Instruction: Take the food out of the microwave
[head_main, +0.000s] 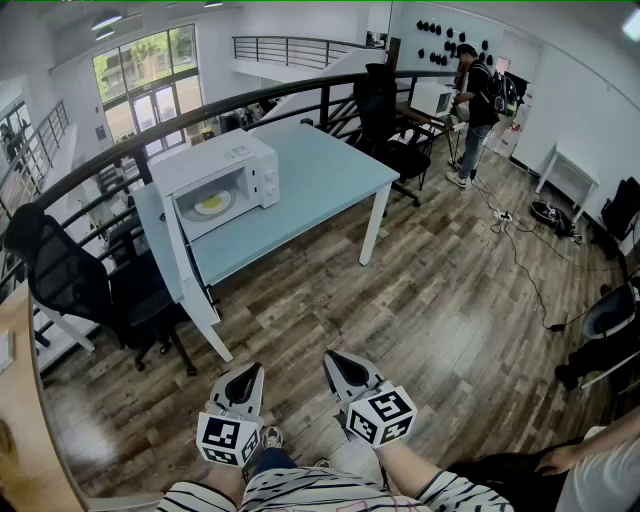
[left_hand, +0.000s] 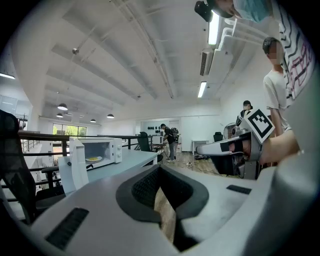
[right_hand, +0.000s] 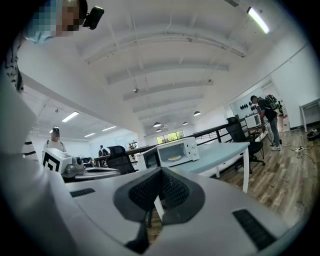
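Note:
A white microwave stands on a pale blue table, its door swung wide open toward me. Inside lies a plate of yellow food. The same microwave and the plate of food appear far off in the left gripper view, and the microwave also in the right gripper view. My left gripper and right gripper are held low in front of me, well short of the table, both shut and empty. Each points roughly level toward the table.
Black office chairs stand left of the table and behind it. A dark railing runs behind the table. A person stands at a far desk. Cables trail over the wood floor between me and the table.

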